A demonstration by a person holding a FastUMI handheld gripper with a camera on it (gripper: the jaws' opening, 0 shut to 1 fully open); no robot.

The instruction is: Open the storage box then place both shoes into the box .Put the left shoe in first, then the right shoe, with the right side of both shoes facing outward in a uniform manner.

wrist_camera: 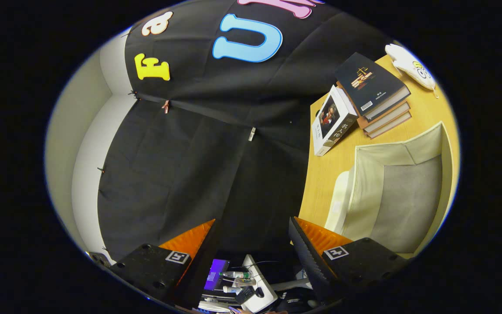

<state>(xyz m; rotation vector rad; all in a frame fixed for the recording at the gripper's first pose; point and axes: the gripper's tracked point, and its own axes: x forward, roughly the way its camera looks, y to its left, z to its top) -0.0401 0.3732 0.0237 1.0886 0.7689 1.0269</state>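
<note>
Judging from how things lie, the task is at its very beginning or at a pause. The hand-held gripper [251, 261] has its fingers spread apart and they hold nothing; between them I see only some clutter low down, a few small bottles [235, 281] and a white device [259, 283]. The gripper is tilted and points mostly at the black cloth wall [198, 165], so the wooden surface [329, 170] stands off to the right of the fingers. On this surface, just beyond the right finger, is the storage box [401, 192], a pale fabric box; I cannot tell whether its lid is open. Beyond it are a stack of books [377, 96] and a white shoe [410, 65], well apart from the box. No shoe seems to be inside yet, so both placements are probably left.
</note>
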